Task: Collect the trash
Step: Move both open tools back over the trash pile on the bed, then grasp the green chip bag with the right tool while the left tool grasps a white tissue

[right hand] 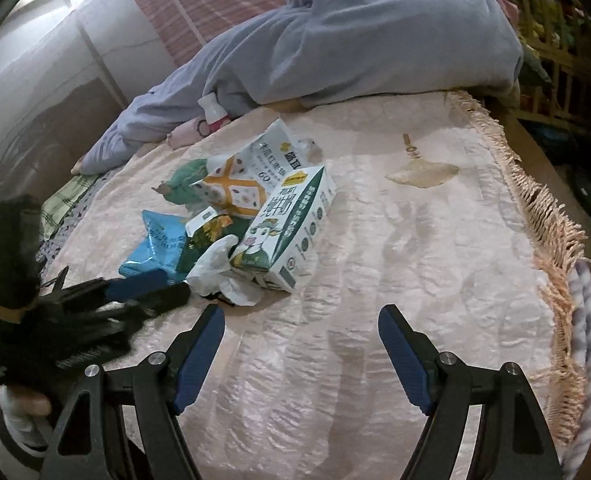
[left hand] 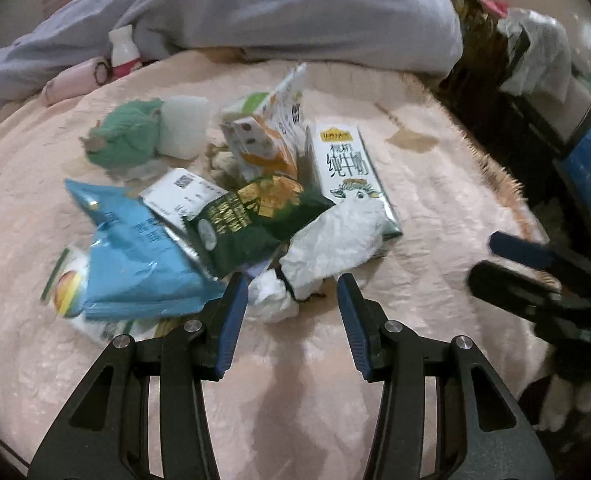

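Nearest to me, the left gripper (left hand: 291,292) hangs over the pink bedspread (left hand: 435,208) with its jaws partly apart and nothing between them, its tips just short of a crumpled white paper (left hand: 331,240) at the near edge of the trash pile. The right gripper (right hand: 301,320) stands off to the side with its jaws wide and empty, above bare cover.

The paper looks feather-light and soft; I judge it will crush flat under the pads, so a pinch across its bunched middle should hold. Touching it behind lie a dark green snack bag (left hand: 251,216) and a blue snack bag (left hand: 135,256), both thin foil, probably slick and crackly, best taken by a sealed end or a fold. Beside them a white and green milk carton (left hand: 351,168) lies on its side, stiffer, likely empty and light, and suited to a grip across its narrow faces.

Farther back sit an orange-patterned pouch (left hand: 263,140), a green knitted lump (left hand: 123,140) and a small pink-capped bottle (left hand: 123,54) near a grey-clad person (left hand: 295,12) resting on the bed.
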The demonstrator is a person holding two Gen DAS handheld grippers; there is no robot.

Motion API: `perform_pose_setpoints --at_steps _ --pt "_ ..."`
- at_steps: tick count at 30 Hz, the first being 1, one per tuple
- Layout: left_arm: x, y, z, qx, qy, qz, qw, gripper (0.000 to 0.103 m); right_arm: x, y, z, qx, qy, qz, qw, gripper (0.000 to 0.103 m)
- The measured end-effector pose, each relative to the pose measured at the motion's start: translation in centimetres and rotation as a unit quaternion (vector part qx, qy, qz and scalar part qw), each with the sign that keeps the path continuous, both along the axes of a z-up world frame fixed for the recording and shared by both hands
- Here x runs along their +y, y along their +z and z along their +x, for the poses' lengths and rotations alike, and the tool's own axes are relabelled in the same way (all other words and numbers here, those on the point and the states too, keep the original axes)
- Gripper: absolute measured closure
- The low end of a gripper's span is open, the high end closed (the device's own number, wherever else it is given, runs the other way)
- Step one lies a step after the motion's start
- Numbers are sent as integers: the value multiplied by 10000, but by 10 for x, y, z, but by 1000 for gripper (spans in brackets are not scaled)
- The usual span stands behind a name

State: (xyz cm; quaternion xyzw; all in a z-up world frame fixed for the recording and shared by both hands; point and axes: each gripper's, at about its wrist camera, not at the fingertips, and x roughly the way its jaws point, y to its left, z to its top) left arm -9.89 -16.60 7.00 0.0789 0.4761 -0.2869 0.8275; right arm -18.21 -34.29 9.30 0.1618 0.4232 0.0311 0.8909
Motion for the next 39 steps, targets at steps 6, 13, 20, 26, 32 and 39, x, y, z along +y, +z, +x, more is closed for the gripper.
perform_pose_setpoints --at_steps 6,13,20,26,32,39 --pt "2 -6 14 226 99 -154 9996 81 -4 -2 11 35 -30 22 10000 26" --pt "52 29 16 331 464 -678 9961 88 8 4 28 -20 171 110 9998 26" --pt "113 61 24 -100 1183 -806 9897 88 53 -3 51 127 910 592 9940 41" --pt "135 62 25 -64 1377 -886 9865 88 88 -25 79 318 1248 766 9887 42" --pt "140 58 24 3 1351 -980 9860 88 66 -35 110 252 466 773 9956 42" --pt "131 55 23 23 1239 -947 9878 88 75 -45 124 309 500 734 9956 69"
